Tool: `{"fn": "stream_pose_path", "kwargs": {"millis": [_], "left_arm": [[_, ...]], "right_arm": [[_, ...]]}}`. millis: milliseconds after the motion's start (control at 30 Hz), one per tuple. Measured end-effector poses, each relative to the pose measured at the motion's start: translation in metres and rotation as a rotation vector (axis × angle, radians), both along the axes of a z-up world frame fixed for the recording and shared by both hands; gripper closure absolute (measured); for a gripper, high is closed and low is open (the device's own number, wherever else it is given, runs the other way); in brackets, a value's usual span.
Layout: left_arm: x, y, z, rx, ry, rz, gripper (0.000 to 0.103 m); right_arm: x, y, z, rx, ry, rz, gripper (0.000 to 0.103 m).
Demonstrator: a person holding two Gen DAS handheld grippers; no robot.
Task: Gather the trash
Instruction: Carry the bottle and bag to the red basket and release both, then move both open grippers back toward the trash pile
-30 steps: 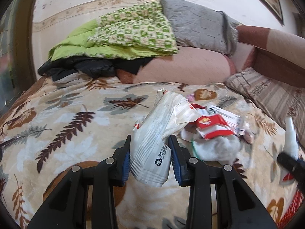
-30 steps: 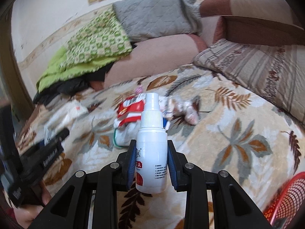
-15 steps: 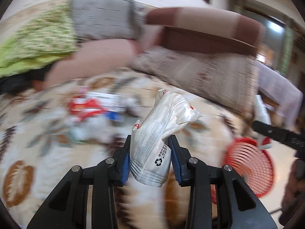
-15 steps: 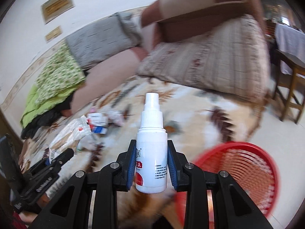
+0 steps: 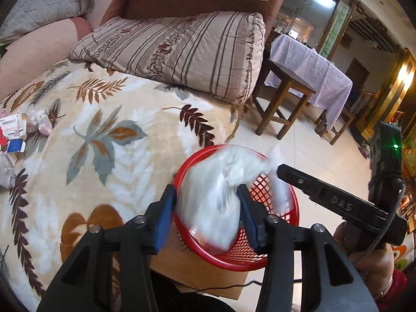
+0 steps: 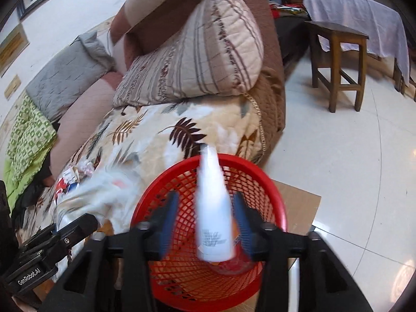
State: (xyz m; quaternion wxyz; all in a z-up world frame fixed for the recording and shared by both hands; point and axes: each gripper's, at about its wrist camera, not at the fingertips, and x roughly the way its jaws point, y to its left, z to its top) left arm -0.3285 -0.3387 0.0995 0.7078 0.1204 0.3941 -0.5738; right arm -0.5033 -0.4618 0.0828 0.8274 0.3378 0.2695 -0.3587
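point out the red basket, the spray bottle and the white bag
red basket [image 6: 270,182], right wrist view, far rim
spray bottle [image 6: 214,213], right wrist view, mid body
white bag [image 5: 210,197], left wrist view, bulging middle

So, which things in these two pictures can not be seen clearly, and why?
- White bag, left wrist view: motion blur wipes out its print.
- Spray bottle, right wrist view: label blurred, unreadable.
- Red basket floor: covered by bottle and gripper in the right view, by the bag in the left.
- Small trash on the blanket: at the left edge, partly cut off.
- Left gripper, right gripper: open, contact with items unclear.
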Motion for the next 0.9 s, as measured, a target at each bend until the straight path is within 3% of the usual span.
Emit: {"fn": "stream_pose_path", "kwargs": {"millis": [167, 333, 733, 833, 900], "left_arm": [[0.018, 0.018, 0.002, -0.009, 0.015, 0.056, 0.052], [0.048, 0.055, 0.005, -0.018, -0.009, 0.146, 0.050], [0.108, 0.162, 0.011, -0.011, -0.069, 0.377, 0.050], [0.120, 0.185, 0.011, -0.007, -0.068, 0.422, 0.049], [0.130, 0.200, 0.006, 0.001, -0.058, 0.459, 0.049]], "right_arm": [[0.003, 0.003, 0.010, -0.036, -0.001, 0.015, 0.044], [0.033, 0.024, 0.026, -0.088, -0.024, 0.094, 0.045], [0.137, 0.111, 0.061, -0.202, -0.065, 0.445, 0.045], [0.155, 0.124, 0.058, -0.198, -0.067, 0.502, 0.034], [0.170, 0.133, 0.051, -0.157, -0.035, 0.570, 0.034]]}}
